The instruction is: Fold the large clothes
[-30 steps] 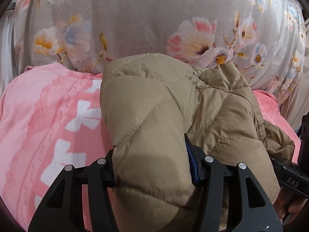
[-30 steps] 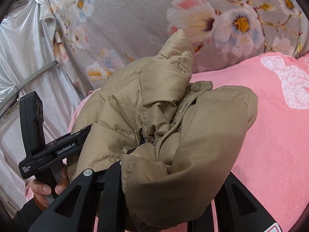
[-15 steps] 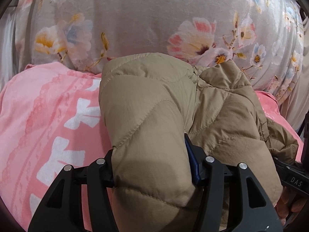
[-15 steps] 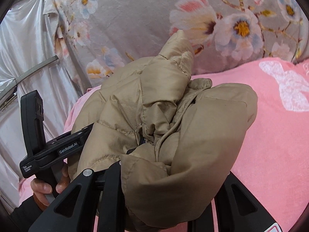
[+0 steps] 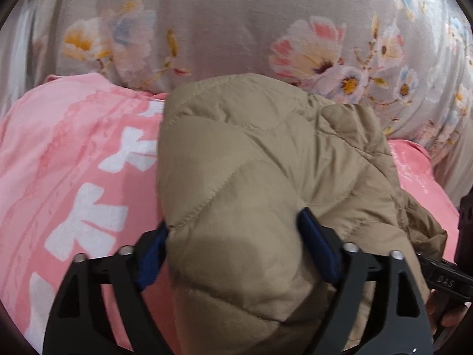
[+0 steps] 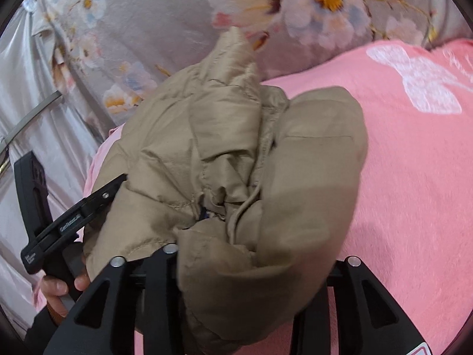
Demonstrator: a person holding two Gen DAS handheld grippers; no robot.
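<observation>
From the left wrist camera we've got the left gripper (image 5: 233, 245) pinching a thick fold of the tan quilted jacket (image 5: 266, 177), with the blue pads (image 5: 317, 248) pressed into the padding on both sides. The jacket bulges up out of the jaws and sits over the pink blanket (image 5: 74, 153), which has white bow shapes on it. Behind the jacket there's a grey floral fabric (image 5: 221, 23) filling the whole back of the view, and off to the jacket's right edge we can just catch part of the right gripper's black body with a hand under it. Switching to the right wrist camera, the right gripper (image 6: 245, 254) has its jaws stuffed with a bunched, crumpled part of the same jacket (image 6: 230, 153), so it's clamped on it too, though the fingertips themselves are buried in fabric. The pink blanket (image 6: 414, 192) spreads out to the jacket's right, the floral fabric (image 6: 177, 14) is behind it, and to the jacket's left we see the left gripper (image 6: 74, 219) held in a hand (image 6: 59, 290), with silvery satin cloth (image 6: 20, 103) beyond that.
</observation>
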